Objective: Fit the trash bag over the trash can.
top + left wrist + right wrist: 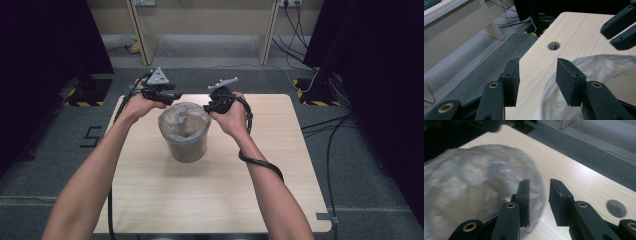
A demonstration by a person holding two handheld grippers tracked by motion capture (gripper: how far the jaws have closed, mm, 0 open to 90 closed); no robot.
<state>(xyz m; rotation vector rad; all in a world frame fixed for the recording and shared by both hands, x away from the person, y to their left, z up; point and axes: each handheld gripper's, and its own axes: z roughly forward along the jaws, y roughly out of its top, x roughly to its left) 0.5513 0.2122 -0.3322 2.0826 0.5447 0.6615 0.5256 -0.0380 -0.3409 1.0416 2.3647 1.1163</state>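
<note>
Left gripper (169,96) at bin (184,142) rim's left, jaws spread, nothing between. Right gripper (212,106) at rim's right, jaws apart, empty. Bin mid-table (280,165), clear bag liner (172,120) over rim. Judgement: liner released; lift straight off bin, avoid snagging liner.

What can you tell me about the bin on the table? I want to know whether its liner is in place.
The bin is a small round grey container standing upright near the table's middle. A thin translucent plastic liner sits inside, folded over the rim and crinkled. Both grippers flank the rim with jaws parted; neither appears to grip it.
</note>
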